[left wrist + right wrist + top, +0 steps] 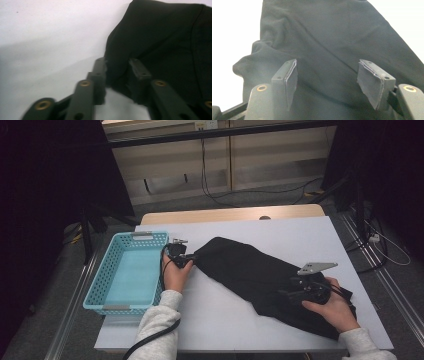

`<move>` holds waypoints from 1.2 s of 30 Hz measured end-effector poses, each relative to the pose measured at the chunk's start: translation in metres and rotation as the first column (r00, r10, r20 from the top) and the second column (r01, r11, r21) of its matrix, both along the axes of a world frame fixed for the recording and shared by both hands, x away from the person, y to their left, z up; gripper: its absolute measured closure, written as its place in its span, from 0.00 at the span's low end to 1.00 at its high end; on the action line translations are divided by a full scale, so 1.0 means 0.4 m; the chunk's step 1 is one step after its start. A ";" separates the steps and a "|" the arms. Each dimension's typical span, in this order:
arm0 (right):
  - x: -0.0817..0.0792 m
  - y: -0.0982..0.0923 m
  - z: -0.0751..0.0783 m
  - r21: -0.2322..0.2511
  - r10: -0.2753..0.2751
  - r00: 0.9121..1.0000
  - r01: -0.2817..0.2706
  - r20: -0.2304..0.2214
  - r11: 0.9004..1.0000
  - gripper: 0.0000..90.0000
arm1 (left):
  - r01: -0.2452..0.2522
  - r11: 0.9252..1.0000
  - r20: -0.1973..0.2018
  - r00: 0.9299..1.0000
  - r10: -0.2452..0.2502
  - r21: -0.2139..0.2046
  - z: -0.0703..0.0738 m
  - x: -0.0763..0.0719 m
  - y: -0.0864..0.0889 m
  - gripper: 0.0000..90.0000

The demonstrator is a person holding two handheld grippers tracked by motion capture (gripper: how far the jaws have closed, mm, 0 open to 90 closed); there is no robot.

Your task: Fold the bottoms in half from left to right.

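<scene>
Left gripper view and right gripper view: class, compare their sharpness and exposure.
Left gripper view: soft, the black cloth lacks texture, the left hand-held gripper is blurred, and grey shadow crosses the table. Right gripper view: sharper, cloth folds and pad edges are readable, while the table is blown out white.

A light blue mesh basket (100, 285) sits at the left edge of the white table (225, 320). Beyond the far edge, black cables (210, 195) trail over grey floor before pale wooden cabinets (270, 160).
</scene>
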State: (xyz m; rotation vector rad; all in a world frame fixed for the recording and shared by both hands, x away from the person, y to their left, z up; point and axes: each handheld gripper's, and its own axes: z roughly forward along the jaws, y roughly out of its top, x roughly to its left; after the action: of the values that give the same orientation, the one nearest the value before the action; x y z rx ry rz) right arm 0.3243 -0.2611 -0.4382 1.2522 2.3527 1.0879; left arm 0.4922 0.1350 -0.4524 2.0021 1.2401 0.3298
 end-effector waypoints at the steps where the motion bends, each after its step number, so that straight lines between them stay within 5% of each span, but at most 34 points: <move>1: 0.002 0.004 -0.002 -0.003 0.007 1.000 -0.007 -0.002 1.000 0.37 | 0.000 1.000 0.001 1.000 0.000 0.007 0.006 0.004 0.000 0.86; 8: 0.006 -0.001 -0.007 -0.007 0.010 1.000 -0.010 -0.012 1.000 0.37 | -0.035 0.999 0.007 0.999 0.035 0.013 0.039 0.032 0.006 0.92; 11: 0.004 -0.012 -0.007 -0.003 -0.001 1.000 0.001 -0.012 1.000 0.36 | -0.062 0.998 0.031 0.998 0.061 0.014 0.050 0.034 0.012 0.79; 15: 0.002 -0.017 -0.005 -0.001 -0.002 1.000 0.002 -0.008 1.000 0.36 | -0.066 0.998 0.015 0.998 0.065 0.017 0.050 0.034 0.005 0.57; 24: -0.002 -0.015 -0.003 -0.001 0.006 1.000 -0.006 -0.010 1.000 0.36 | -0.061 0.998 -0.052 0.997 0.062 0.019 0.011 0.036 -0.006 0.31; 36: -0.006 -0.024 0.000 -0.005 0.006 1.000 -0.006 -0.002 1.000 0.34 | -0.040 0.998 -0.033 0.999 0.042 0.050 -0.006 0.030 -0.018 0.24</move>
State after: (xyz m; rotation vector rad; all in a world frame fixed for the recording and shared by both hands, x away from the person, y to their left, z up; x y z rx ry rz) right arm 0.3219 -0.2707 -0.4382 1.2464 2.3606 1.0817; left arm 0.5042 0.1278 -0.4548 2.0338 1.3073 0.3505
